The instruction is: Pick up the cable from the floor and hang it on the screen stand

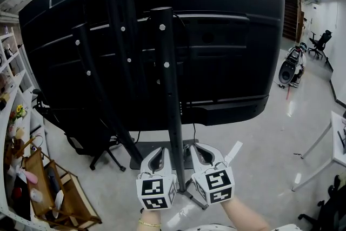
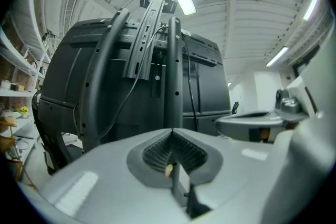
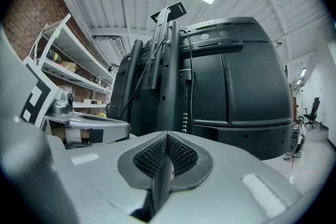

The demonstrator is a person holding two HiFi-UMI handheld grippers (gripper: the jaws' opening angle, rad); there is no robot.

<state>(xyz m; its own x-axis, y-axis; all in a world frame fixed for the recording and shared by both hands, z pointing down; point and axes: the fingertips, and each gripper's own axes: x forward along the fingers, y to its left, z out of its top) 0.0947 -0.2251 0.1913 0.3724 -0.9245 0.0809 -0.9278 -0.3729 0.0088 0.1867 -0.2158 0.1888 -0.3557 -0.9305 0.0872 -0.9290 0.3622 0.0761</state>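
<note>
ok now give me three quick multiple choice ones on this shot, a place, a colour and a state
1. In the head view, where are the left gripper and right gripper relative to the stand's front pole? A) one on each side B) both left of it C) both right of it
2. What colour is the back of the screen? A) white B) black C) red
3. How are the fingers of both grippers? A) wide apart B) shut on a cable C) shut on nothing
Answers: 1 A, the pole runs between them; 2 B, its shell is black; 3 C, each gripper view shows the fingers meeting, nothing between.
</note>
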